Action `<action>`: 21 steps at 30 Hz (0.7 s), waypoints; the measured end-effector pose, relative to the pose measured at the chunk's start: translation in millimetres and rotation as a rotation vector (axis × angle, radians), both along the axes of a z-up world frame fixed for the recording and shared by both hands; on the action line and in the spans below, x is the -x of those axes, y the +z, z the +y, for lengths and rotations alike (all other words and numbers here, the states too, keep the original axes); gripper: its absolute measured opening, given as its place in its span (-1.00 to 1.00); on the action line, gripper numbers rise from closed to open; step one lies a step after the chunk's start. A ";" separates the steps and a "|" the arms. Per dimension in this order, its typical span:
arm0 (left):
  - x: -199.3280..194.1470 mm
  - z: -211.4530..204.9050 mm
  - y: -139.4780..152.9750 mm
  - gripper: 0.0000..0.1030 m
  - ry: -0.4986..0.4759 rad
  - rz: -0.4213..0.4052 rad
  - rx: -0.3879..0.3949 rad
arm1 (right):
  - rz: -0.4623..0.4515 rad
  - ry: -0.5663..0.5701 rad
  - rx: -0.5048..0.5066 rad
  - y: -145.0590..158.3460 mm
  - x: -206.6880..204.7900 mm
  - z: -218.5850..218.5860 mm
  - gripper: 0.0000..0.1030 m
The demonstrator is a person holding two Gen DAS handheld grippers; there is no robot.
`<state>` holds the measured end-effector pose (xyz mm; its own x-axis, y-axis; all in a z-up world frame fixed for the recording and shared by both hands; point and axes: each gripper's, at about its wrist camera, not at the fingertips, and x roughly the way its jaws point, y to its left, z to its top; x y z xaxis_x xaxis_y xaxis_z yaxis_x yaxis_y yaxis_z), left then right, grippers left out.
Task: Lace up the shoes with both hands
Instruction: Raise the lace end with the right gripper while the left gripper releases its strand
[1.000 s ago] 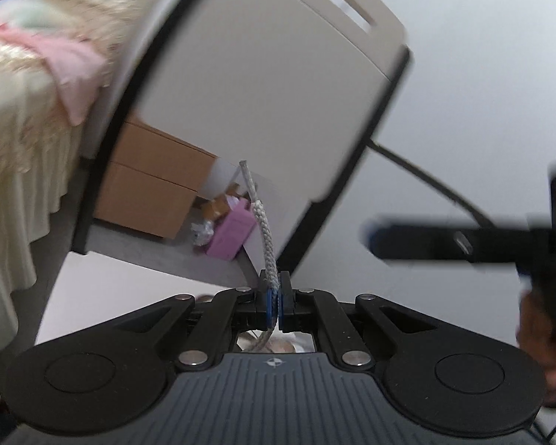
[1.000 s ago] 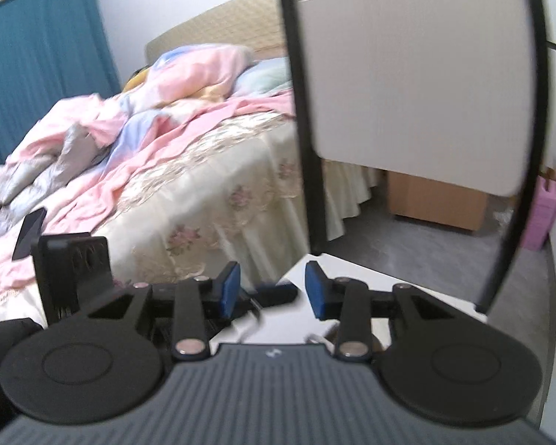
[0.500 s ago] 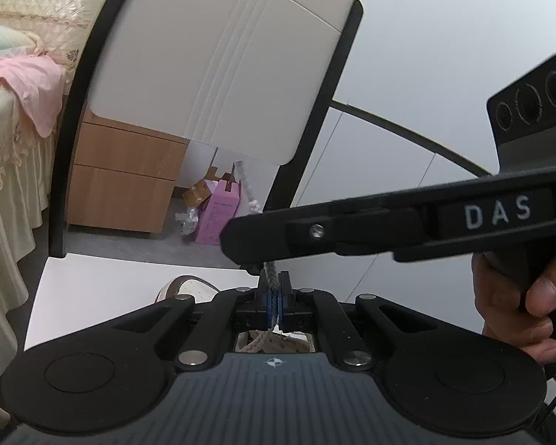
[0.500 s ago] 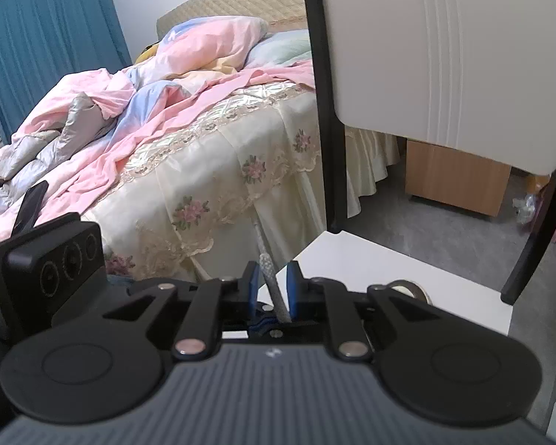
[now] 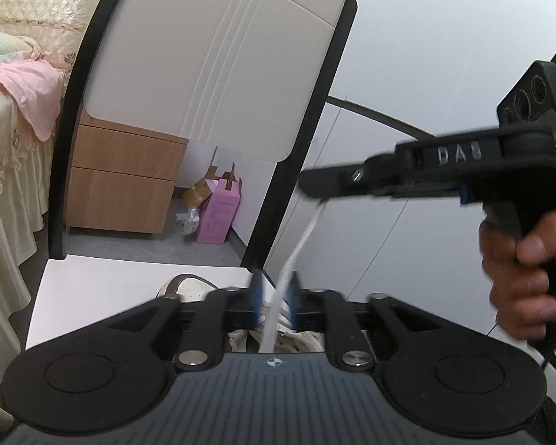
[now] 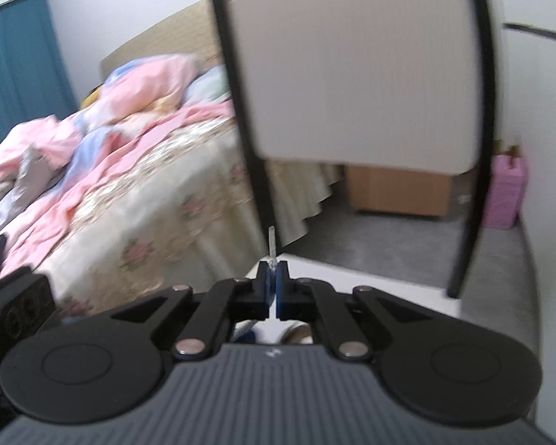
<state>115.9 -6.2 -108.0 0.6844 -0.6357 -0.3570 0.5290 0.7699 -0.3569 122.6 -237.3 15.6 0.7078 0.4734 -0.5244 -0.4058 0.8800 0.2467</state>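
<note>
A white shoe sits on the white chair seat, mostly hidden behind my left gripper. The left jaws are opening; the white shoelace runs up through the gap between the blue pads without being pressed. The lace slants up and right to my right gripper, which a hand holds. In the right wrist view the right gripper is shut on the shoelace, whose tip pokes up above the pads. Part of the shoe shows below the jaws.
The chair's white backrest with black frame stands right behind the shoe. A bed with pink bedding lies to the left. A wooden drawer unit and a pink box stand on the grey floor by the white wall.
The right gripper closed on the lace above the left jaws and drew it up and to the right. The left jaws, shut on the lace before, have parted.
</note>
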 end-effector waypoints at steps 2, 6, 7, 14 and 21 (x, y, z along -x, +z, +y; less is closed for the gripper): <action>1.3 -1.0 0.9 -0.48 -0.006 -0.007 -0.004 | -0.019 -0.078 -0.008 6.6 -1.2 -14.3 -0.93; 1.5 -3.5 0.8 -0.47 -0.008 -0.004 -0.023 | -0.101 -0.261 0.038 22.8 1.3 -40.6 -0.93; 1.3 -4.2 0.6 -0.47 -0.005 -0.003 -0.031 | -0.121 -0.300 0.051 26.6 2.2 -46.4 -0.93; 1.9 -8.3 -1.9 -0.45 0.004 0.010 -0.077 | -0.243 -0.486 0.118 47.9 9.7 -84.1 -0.93; 3.9 -9.9 -5.6 -0.26 0.019 0.014 -0.107 | -0.387 -0.681 0.202 70.5 26.5 -114.6 -0.93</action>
<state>112.0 -16.1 -113.6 0.6905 -0.5801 -0.4320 0.5092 0.8141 -0.2794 96.2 -351.9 86.1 0.9555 -0.2050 -0.2120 0.2116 0.9773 0.0086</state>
